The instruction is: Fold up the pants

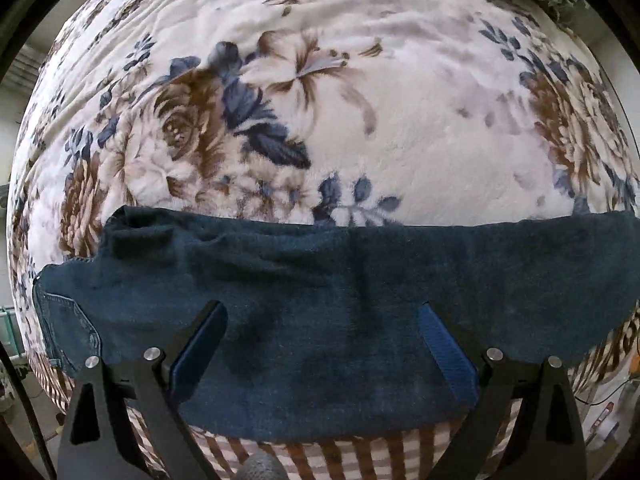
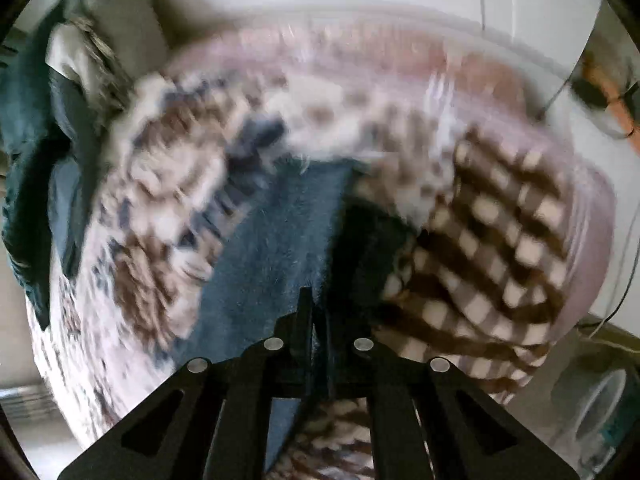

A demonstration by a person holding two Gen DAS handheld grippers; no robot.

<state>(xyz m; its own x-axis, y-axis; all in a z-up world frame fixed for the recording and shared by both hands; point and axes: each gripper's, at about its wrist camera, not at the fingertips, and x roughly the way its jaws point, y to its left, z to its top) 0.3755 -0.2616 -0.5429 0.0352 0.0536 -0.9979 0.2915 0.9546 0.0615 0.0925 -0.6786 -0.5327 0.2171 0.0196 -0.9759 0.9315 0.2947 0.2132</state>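
right gripper (image 2: 311,300) jaws closed on blurred pants (image 2: 276,232).

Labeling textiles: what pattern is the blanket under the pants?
Floral blanket, brown and navy on cream; clearest in left wrist view.

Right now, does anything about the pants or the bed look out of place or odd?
Mostly tidy. The dark blue pants lie as a flat band on the floral blanket, but their left end is rumpled, with a pocket hanging over the edge. The right wrist view is too blurred to judge.
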